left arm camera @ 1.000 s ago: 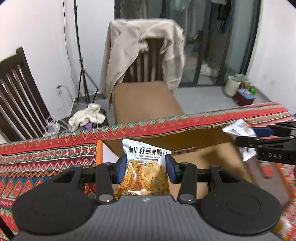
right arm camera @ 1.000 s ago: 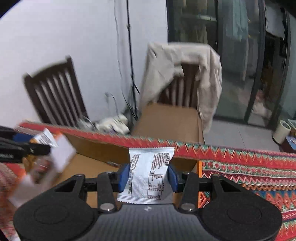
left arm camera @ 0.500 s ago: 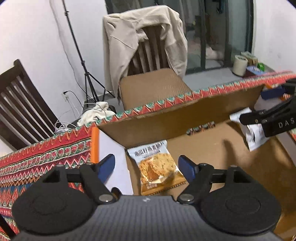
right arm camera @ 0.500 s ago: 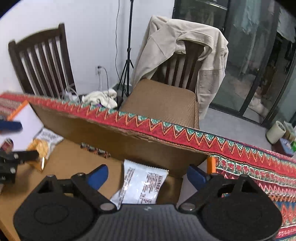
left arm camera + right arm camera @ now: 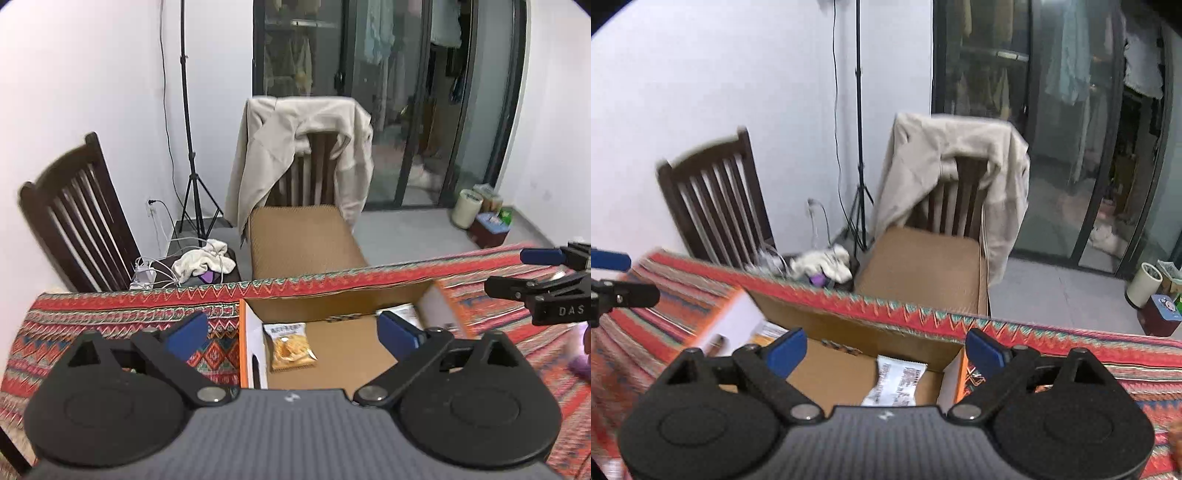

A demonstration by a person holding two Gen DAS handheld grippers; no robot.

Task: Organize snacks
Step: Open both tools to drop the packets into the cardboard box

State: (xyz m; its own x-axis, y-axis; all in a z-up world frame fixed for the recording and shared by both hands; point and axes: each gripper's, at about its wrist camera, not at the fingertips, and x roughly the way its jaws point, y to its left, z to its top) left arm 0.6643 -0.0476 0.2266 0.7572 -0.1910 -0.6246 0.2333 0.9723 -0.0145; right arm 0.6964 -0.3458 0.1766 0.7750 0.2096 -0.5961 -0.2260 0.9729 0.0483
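Note:
An open cardboard box [image 5: 332,306] with orange-edged white flaps sits on the patterned tablecloth. An orange crisp packet [image 5: 290,347] lies flat on the box floor at its left. A white packet [image 5: 897,380] lies at the box's right side and also shows in the left wrist view [image 5: 400,312]. My left gripper [image 5: 291,334] is open and empty, held above and in front of the box. My right gripper [image 5: 884,350] is open and empty, above the box's right part; it shows at the right edge of the left wrist view [image 5: 543,273].
The red patterned tablecloth [image 5: 110,317] covers the table around the box. Beyond the far edge stand a chair draped with a beige jacket [image 5: 303,147], a dark wooden chair [image 5: 74,221] and a tripod stand [image 5: 192,166]. A glass door [image 5: 406,92] is behind.
Both grippers opened and let their packets fall into the box, then rose and drew back; the box now looks smaller and lower in both views.

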